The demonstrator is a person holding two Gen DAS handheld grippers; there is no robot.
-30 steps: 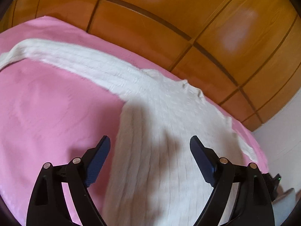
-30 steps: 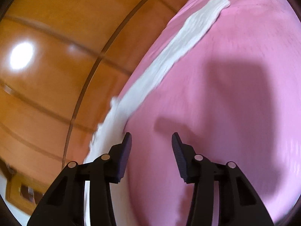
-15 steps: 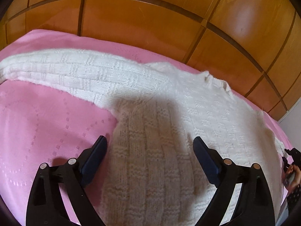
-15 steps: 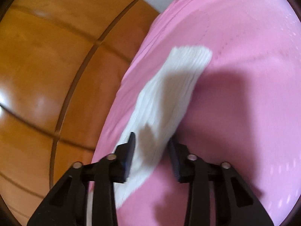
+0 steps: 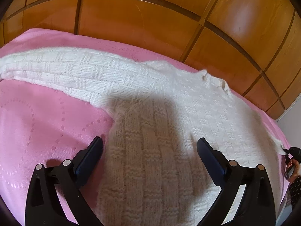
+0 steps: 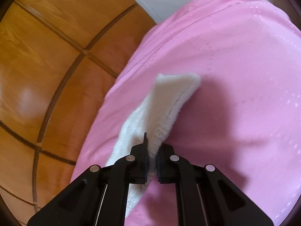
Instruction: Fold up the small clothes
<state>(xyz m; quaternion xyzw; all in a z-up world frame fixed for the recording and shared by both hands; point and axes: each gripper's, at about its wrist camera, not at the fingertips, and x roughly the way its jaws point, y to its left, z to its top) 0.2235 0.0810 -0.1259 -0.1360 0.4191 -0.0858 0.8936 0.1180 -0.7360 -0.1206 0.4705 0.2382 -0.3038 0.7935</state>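
White knitted sweater [image 5: 154, 150] lies flat on the pink bedspread [image 5: 37, 122], one sleeve stretched far left. Left gripper [image 5: 150, 148] hovers angled down over the near body panel, its jaws just opened to full spread, gripping nothing. Right gripper [image 6: 152, 154], angled down, has just clamped onto the other sleeve [image 6: 165, 109]. Wooden panelling [image 5: 131, 18] stands beyond.

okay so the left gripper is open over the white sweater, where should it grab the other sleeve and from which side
Probably at the cuff end of the sleeve, which lies flat and straight across the pink bedspread, away from the sweater body. Bring the left gripper down from above, jaws across the sleeve's narrow width, pinching both layers.
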